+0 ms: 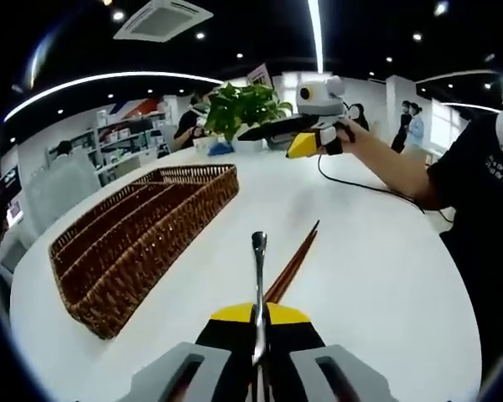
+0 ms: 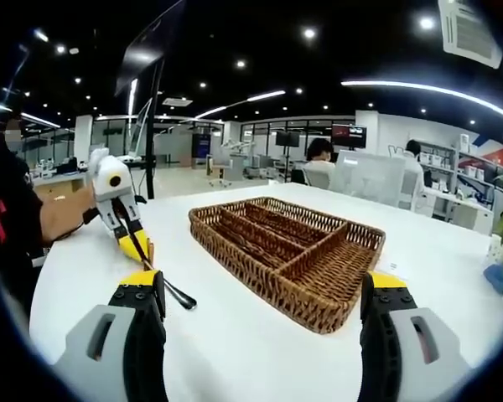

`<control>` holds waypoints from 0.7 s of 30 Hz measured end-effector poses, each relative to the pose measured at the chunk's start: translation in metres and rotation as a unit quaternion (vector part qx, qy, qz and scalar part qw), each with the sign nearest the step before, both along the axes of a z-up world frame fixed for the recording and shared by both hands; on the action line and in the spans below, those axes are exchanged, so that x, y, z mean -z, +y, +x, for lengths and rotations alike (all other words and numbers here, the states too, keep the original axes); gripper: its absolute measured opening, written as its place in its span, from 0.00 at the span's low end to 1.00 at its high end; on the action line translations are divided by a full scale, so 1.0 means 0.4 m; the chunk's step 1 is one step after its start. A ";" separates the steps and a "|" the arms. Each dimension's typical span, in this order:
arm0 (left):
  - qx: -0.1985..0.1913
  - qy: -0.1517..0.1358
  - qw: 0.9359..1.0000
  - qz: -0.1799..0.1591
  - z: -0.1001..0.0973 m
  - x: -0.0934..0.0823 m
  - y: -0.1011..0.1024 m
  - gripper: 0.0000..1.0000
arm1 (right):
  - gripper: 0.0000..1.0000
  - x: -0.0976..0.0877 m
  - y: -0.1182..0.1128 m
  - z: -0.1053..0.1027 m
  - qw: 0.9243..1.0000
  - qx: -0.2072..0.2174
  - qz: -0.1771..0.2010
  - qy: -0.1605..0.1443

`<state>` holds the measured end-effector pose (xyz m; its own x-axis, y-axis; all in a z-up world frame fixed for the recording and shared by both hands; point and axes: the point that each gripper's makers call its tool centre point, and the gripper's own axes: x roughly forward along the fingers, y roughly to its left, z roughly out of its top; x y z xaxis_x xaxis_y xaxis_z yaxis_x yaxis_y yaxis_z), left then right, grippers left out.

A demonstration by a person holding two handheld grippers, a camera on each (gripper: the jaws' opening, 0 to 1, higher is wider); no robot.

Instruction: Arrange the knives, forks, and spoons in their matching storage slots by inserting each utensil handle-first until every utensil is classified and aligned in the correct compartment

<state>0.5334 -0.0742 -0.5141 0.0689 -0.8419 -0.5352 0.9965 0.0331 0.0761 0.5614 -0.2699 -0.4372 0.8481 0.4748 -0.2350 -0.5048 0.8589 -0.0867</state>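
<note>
My left gripper (image 1: 258,318) is shut on a thin metal utensil (image 1: 258,276). Its rounded handle end points away from me over the white table (image 1: 377,276), and its head is hidden between the jaws. Two brown chopsticks (image 1: 293,261) lie on the table just beyond it, to the right. A brown wicker tray (image 1: 142,234) with divided slots, all bare, sits to the left. In the right gripper view the tray (image 2: 285,251) is straight ahead of my right gripper (image 2: 261,289), whose jaws stand wide apart with nothing between them. The left gripper (image 2: 141,249) hangs at the left with the utensil (image 2: 163,280) slanting down to the table.
A potted plant (image 1: 243,105) stands at the table's far end. A black cable (image 1: 360,186) trails from the right gripper (image 1: 295,138), held up in a person's hand. A small blue object (image 2: 495,276) lies at the right table edge. People sit at desks behind.
</note>
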 end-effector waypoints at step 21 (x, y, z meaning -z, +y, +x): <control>0.014 -0.016 0.999 -0.028 0.016 -0.011 0.005 0.02 | 0.99 0.031 0.065 -0.031 0.997 -0.065 -0.048 0.002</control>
<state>0.5400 -0.0721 -0.5095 0.0612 -0.8723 -0.4851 0.9943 0.0105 0.1066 0.5490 -0.2440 -0.4494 0.7796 0.5557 -0.2886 -0.6120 0.7738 -0.1634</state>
